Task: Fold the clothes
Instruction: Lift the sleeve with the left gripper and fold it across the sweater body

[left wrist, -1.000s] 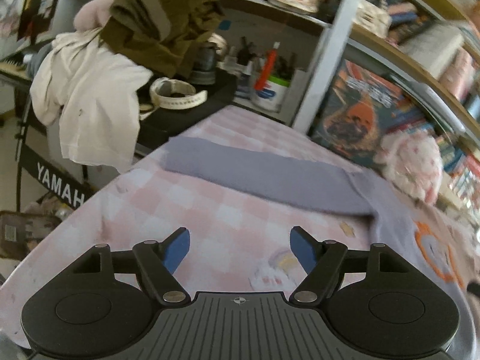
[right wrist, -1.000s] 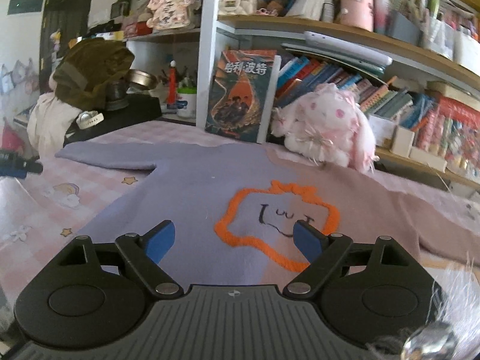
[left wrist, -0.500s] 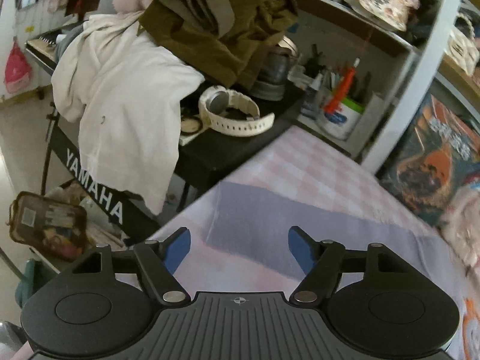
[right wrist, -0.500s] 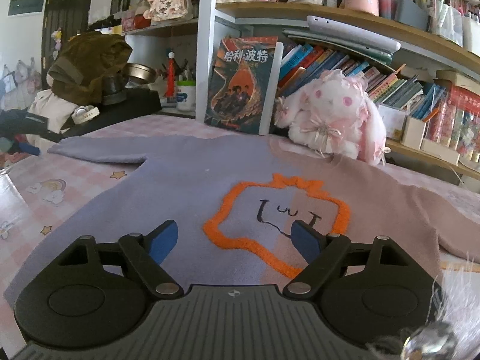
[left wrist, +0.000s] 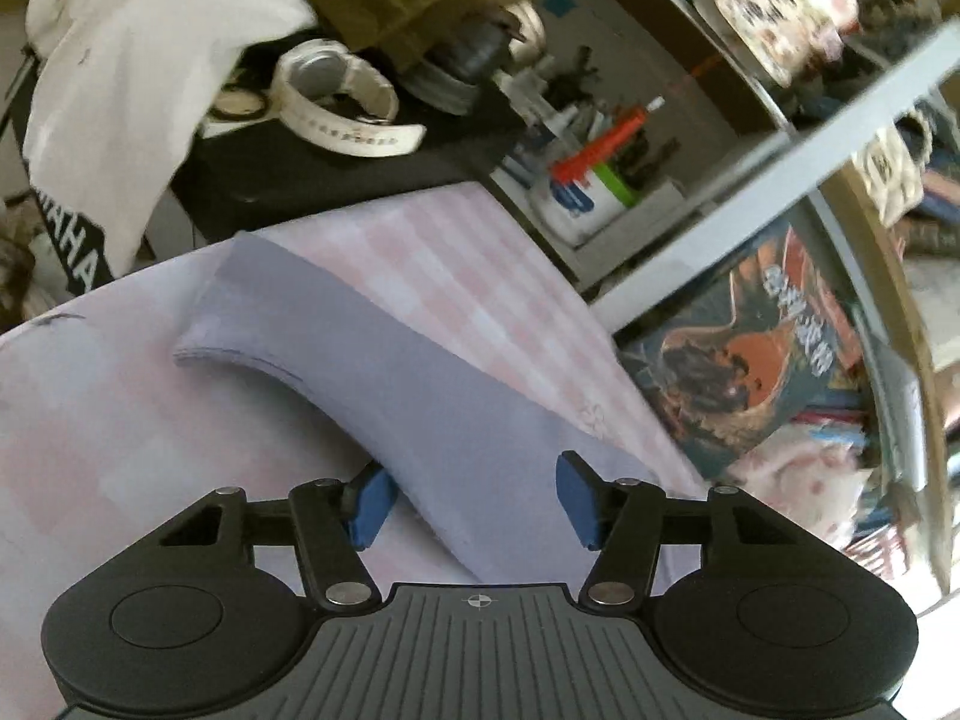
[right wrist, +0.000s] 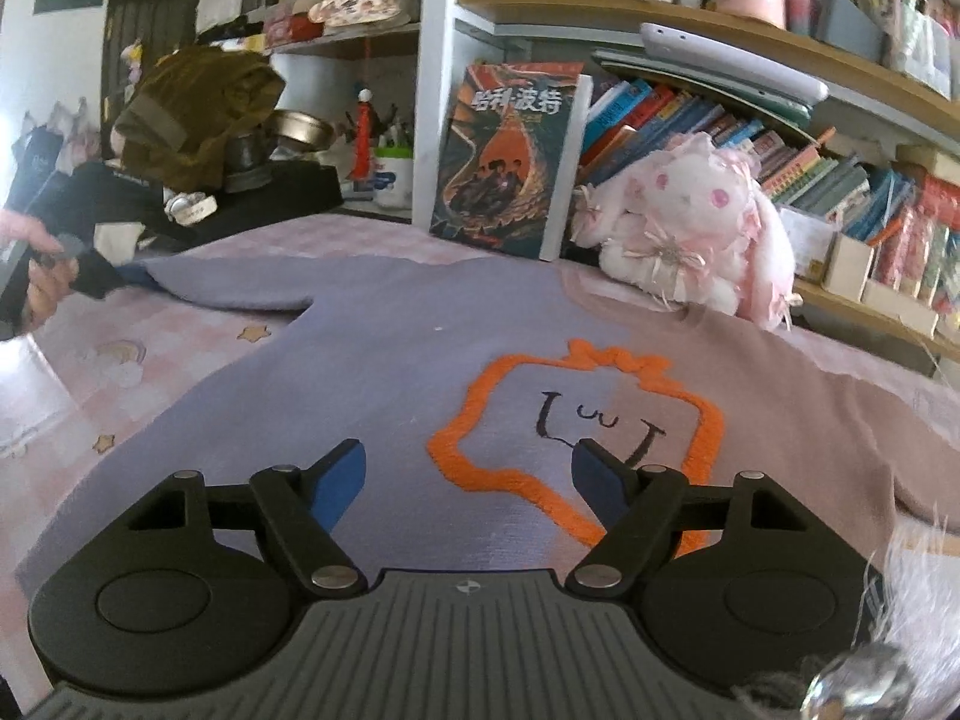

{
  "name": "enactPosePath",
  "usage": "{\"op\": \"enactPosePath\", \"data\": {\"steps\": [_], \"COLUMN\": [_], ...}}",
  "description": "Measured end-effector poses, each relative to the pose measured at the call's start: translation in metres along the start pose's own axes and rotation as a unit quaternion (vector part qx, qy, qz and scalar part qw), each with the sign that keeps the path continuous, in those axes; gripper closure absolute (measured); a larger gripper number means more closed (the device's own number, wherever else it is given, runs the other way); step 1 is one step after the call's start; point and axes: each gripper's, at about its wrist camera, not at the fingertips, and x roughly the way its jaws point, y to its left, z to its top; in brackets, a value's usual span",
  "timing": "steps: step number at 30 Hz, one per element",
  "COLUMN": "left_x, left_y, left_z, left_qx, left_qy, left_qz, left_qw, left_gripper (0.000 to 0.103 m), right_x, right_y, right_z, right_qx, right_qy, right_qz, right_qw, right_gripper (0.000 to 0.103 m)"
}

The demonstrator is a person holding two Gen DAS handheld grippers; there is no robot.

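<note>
R gripper (right wrist: 468,474) open above sweater (right wrist: 372,360)

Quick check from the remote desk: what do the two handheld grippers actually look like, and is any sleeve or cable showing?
Both match. The left gripper and right gripper have black linkage arms with silver pivot screws, blue finger pads, round black side housings and a grey ribbed centre plate bearing a small crosshair mark. No cable shows. A dark sleeve shows at the far hand.

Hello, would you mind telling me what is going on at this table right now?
A person is starting to fold a lilac sweater spread flat on the pink checked cloth. The left tool is open, its fingers straddling the sweater's sleeve without closing on it. The right tool is open above the sweater's front. No fold shows yet.
</note>
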Motion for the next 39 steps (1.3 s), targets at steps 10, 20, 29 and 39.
{"op": "enactPosePath", "data": {"steps": [10, 20, 29, 39], "left_x": [0.002, -0.014, -0.037, 0.006], "left_y": [0.017, -0.036, -0.176, -0.306], "left_z": [0.013, 0.010, -0.021, -0.093], "left_qx": [-0.028, 0.066, 0.181, 0.255], "left_qy": [-0.044, -0.066, -0.066, -0.021], "left_qz": [0.070, 0.039, -0.104, -0.179], "left_qw": [0.9962, 0.9948, 0.9758, 0.9500], "left_gripper": [0.092, 0.099, 0.099, 0.099], "right_x": [-0.012, -0.055, -0.077, -0.084], "right_y": [-0.013, -0.048, -0.053, -0.060], "right_z": [-0.002, -0.026, -0.060, -0.068], "right_qx": [0.013, 0.020, 0.038, 0.051], "right_qy": [-0.019, 0.004, 0.038, 0.033], "right_qz": [0.000, -0.057, -0.064, -0.045], "right_qw": [1.000, 0.998, 0.996, 0.997], "right_gripper": [0.029, 0.029, 0.035, 0.033]}}
